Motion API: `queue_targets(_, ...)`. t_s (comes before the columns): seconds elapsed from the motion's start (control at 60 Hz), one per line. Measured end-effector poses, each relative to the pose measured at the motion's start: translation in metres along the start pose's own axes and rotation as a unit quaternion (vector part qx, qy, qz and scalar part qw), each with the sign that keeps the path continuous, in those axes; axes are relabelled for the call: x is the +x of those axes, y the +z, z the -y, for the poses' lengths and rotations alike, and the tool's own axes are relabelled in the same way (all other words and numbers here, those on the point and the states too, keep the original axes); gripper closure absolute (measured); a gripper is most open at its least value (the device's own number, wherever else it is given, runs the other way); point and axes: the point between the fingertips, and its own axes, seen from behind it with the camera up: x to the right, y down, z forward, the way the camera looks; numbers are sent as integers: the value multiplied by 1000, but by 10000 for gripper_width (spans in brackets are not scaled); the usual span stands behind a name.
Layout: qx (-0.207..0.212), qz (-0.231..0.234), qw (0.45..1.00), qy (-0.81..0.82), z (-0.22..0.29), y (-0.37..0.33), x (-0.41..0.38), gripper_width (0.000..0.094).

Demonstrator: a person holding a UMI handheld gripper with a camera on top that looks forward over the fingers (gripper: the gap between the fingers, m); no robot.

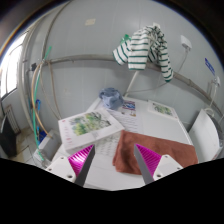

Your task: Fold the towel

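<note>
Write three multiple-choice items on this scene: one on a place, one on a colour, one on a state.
1. Where does the rust-orange cloth towel lie?
A. on the white table, just ahead of the gripper
B. on the wall
C. on the floor

2. What colours has the garment hanging on the wall?
A. red and black
B. green and white stripes
C. plain blue

3. How do the jaws stand?
A. shut on the towel
B. open, holding nothing
C. shut on a book

Key: 1 A, the towel lies on the tabletop; 2 B, its stripes show; 3 B, a gap shows between the pads.
</note>
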Motion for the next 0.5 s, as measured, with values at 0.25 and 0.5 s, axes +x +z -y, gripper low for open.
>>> queue_targets(0.25,-38,7,999,36,-36,75,30,421)
queue_targets(0.5,-7,-8,1000,-11,-36,78,45,922)
